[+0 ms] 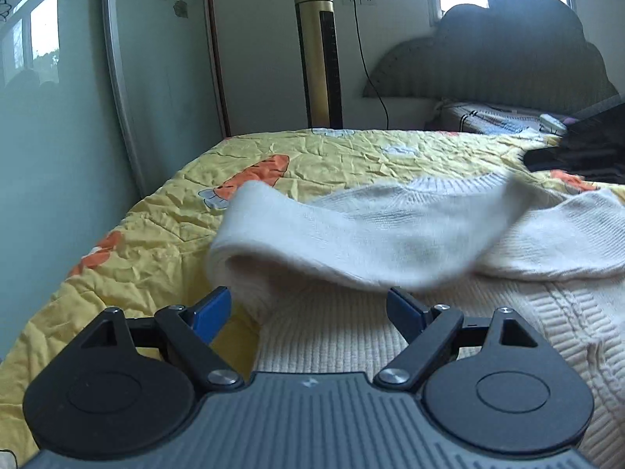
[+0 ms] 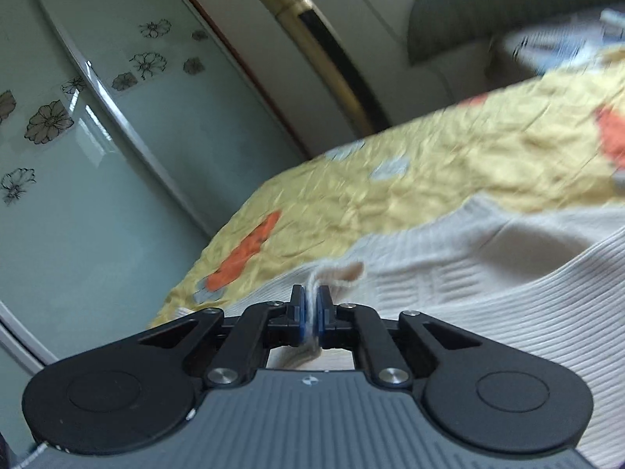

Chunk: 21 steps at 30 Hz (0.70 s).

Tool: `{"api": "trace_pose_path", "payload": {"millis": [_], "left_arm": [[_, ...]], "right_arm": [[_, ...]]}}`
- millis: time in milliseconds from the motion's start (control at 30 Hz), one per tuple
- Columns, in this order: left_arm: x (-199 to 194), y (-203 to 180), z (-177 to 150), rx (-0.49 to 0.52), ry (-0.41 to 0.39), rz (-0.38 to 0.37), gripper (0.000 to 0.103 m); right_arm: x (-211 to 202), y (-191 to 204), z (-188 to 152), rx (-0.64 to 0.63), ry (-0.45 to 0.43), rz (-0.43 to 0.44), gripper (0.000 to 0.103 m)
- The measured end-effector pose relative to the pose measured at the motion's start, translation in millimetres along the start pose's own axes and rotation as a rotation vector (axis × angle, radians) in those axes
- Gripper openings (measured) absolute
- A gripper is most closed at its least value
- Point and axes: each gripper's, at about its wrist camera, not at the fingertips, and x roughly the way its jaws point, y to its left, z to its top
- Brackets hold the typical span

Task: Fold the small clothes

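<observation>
1. The left wrist view shows the cream knit sweater (image 1: 410, 336) lying on the yellow carrot-print quilt (image 1: 164, 234), its ribbed body spread under the camera and running away toward the ribbed collar (image 1: 453, 183) at the far end.
2. The left gripper (image 1: 308, 308) hangs just above the sweater with its blue-padded fingers (image 1: 213, 310) spread wide and nothing between them.
3. A sleeve (image 1: 332, 234) lies folded across the body, its long axis running left to right; its outline is smeared, so its far end is hard to place.
4. Only the right wrist view shows the grip: the right gripper (image 2: 311, 312) is pinched tight on a fold of sweater edge (image 2: 336, 273), with knit standing up between the pads.
5. That view is tilted and blurred; the sweater's ribs (image 2: 527, 312) fill its right side.
6. Behind the bed, a gold tower fan (image 1: 318, 51) stands upright beside a dark scalloped headboard (image 1: 504, 51), and a black garment (image 1: 578, 152) lies at the quilt's far right.
</observation>
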Motion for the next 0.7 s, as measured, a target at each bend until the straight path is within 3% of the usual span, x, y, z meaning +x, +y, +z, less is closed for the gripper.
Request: {"api": "trace_pose_path", "payload": {"millis": [67,167,233,300,367,467,600,633,667,700], "left_arm": [[0,0,0,-0.007,0.001,-0.013,0.087],[2,0,0,-0.013,0.007,-0.020,0.087],[4,0,2,-0.026,0.012,-0.020,0.087],[6,0,3,-0.045,0.020,-0.030,0.087],[7,-1,3,-0.062,0.032,-0.040,0.087],[4,-4,1,-0.055,0.034,-0.037,0.087],[1,-6,2,-0.039,0.034,-0.026,0.087],[1,-5,3,-0.039,0.034,-0.024,0.087],[1,-5,3,-0.040,0.032,-0.019,0.087],[0,-3,4,-0.042,0.028,-0.014,0.087]], "right_arm": [[-20,-7,0,-0.049,-0.038,-0.072,0.002],[-44,-24,-2,-0.104,-0.068,-0.185,0.002],[-46,-43,-1,-0.064,-0.051,-0.213,0.004],[-44,-63,-3,0.019,0.003,-0.123,0.007],[-31,-73,-7,0.105,0.060,-0.033,0.024],[0,-68,-10,0.144,0.133,0.030,0.045],[40,-64,-18,0.238,0.190,0.069,0.046],[47,-61,-20,0.256,0.183,0.084,0.042],[49,-57,-23,0.255,0.177,0.078,0.014],[52,-54,-24,0.245,0.183,0.063,0.014]]}}
